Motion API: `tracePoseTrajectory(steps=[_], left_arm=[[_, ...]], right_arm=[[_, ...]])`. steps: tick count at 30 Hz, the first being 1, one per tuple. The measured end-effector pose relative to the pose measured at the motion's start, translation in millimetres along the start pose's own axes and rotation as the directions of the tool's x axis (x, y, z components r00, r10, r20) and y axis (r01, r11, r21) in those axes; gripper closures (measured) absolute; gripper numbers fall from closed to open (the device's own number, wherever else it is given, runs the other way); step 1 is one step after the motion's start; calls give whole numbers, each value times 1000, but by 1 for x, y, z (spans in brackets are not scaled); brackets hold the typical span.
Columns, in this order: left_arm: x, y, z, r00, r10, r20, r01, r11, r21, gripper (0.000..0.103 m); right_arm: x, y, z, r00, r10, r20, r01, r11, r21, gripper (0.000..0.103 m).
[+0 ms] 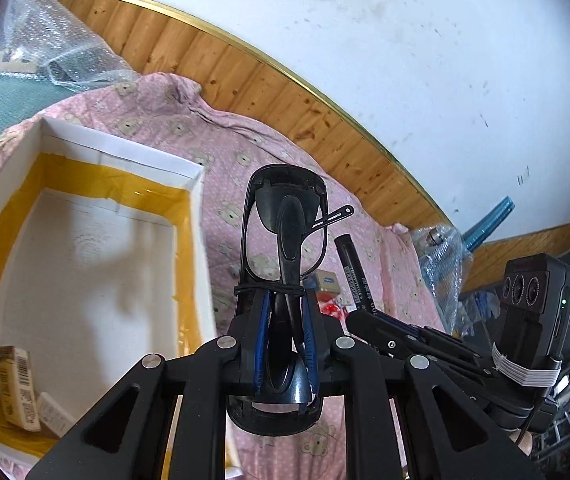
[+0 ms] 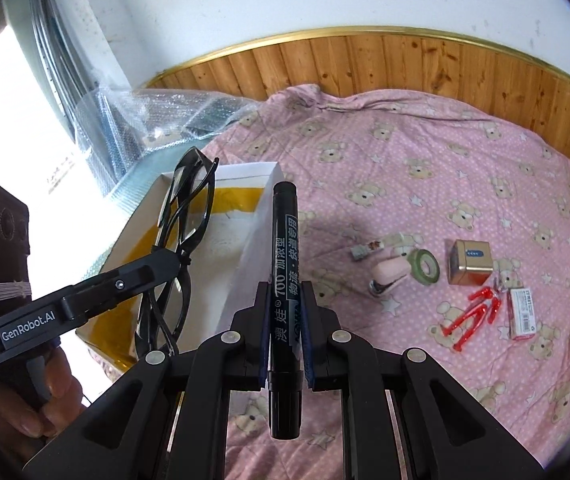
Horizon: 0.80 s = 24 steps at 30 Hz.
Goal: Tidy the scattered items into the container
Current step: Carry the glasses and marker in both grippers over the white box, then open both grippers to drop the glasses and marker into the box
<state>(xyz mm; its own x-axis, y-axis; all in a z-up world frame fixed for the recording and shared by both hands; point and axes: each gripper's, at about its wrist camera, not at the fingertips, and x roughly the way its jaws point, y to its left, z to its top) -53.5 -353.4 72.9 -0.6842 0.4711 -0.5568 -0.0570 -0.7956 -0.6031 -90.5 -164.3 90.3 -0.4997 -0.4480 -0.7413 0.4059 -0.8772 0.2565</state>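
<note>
- The left claw (image 1: 285,304) is closed on folded glasses (image 1: 285,240), just beside the box (image 1: 201,240); move over the box before opening.
- The right claw (image 2: 285,320) grips a marker (image 2: 285,280) beside the box; release it low inside.

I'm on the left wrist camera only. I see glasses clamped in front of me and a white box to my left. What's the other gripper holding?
Observer: The right gripper is shut on a black marker, which lies lengthwise between its fingers.
Operator: What's left out on the sheet?
Observer: A pink stapler, a green tape roll, a gold tin, a red plastic piece and a small red-and-white box lie on the pink sheet.
Operator: Are my glasses over the box?
Observer: In the right wrist view, the glasses in the left gripper overlap the white box opening, but I can't judge the depth.
</note>
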Motion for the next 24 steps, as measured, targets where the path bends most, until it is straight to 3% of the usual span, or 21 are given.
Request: tracePoseTrajectory(steps=[17, 24], left_arm=[[-40, 70, 27, 992, 122, 44, -118, 990, -77, 86], [-36, 90, 41, 977, 213, 28, -210, 973, -92, 86]], right_arm=[[48, 79, 36, 990, 136, -41, -139, 986, -88, 89], [80, 96, 49, 982, 171, -81, -178, 979, -99, 89]])
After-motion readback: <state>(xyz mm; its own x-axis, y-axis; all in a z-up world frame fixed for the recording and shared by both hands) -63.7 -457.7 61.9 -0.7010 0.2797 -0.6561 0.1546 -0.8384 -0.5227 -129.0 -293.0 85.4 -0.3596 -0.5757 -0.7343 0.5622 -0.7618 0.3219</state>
